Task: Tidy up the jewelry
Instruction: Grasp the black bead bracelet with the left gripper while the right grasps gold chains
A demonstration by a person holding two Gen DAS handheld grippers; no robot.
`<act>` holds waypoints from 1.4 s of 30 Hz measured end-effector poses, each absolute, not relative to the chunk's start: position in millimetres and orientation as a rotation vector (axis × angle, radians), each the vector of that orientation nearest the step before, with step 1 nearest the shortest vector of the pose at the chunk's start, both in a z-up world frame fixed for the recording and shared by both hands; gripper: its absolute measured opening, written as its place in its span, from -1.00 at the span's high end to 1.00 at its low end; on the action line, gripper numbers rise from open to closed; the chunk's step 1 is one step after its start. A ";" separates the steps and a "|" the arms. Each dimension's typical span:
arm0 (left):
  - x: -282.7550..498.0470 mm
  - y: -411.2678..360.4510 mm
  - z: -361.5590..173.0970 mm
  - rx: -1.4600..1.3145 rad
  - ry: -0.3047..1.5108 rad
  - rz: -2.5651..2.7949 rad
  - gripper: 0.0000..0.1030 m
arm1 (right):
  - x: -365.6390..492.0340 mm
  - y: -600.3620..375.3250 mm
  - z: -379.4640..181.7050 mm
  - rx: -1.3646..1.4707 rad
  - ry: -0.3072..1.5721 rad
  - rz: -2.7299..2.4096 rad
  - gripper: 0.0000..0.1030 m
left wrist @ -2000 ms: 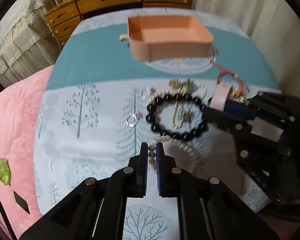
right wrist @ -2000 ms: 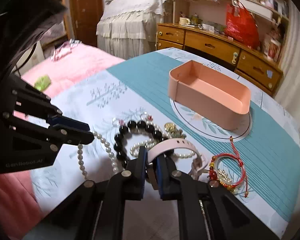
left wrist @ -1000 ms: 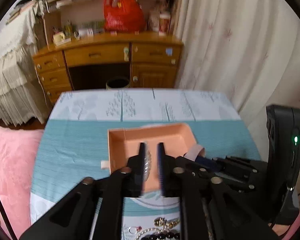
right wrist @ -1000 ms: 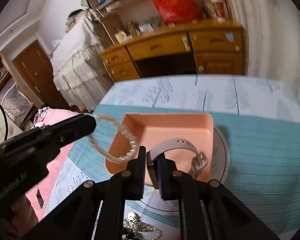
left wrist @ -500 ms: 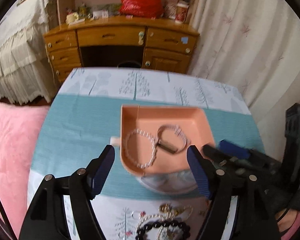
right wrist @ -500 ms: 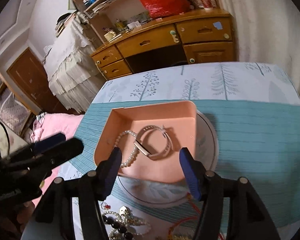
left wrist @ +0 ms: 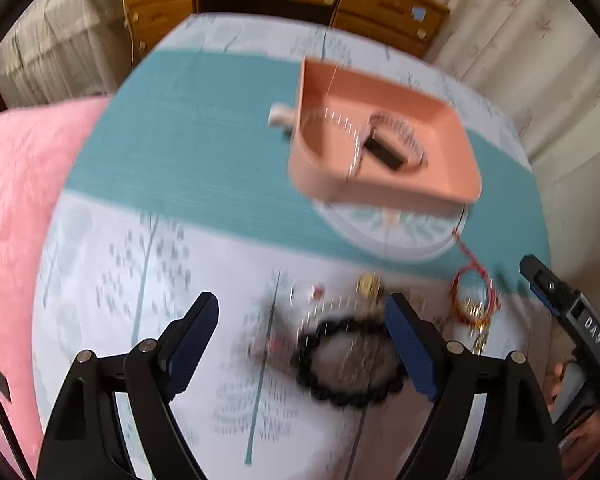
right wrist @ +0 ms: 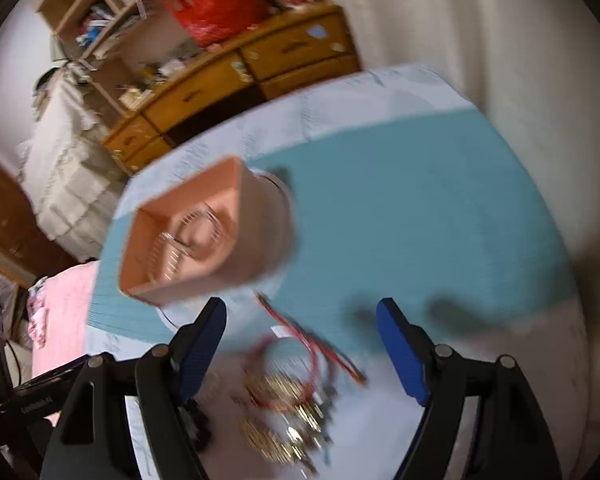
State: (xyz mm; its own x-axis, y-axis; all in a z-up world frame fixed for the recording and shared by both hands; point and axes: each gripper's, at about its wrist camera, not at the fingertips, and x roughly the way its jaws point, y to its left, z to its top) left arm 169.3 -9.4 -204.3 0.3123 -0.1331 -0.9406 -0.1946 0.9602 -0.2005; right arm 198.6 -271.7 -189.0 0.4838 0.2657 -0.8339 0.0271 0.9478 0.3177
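While blurred, black bead bracelet (left wrist: 350,364) apparently lies between spread left fingers (left wrist: 194,334).

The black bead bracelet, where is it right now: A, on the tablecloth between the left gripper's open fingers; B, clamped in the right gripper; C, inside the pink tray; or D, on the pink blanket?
A. In the left wrist view the black bead bracelet lies on the tablecloth between the spread fingers of the left gripper, well short of the pink tray, which holds only the pearl strand and watch.
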 end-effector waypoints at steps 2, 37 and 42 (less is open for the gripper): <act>159.1 -10.0 -209.3 -0.317 1.287 0.035 -0.63 | 184.4 -276.4 -194.6 0.309 1.082 0.120 -0.51; 125.3 -50.2 -247.7 -0.286 1.221 0.131 0.75 | 129.2 -210.6 -229.7 -0.150 1.030 0.170 0.60; 114.7 -46.8 -238.8 -0.271 1.189 0.107 0.75 | 128.2 -210.2 -228.6 -0.139 1.050 0.190 0.62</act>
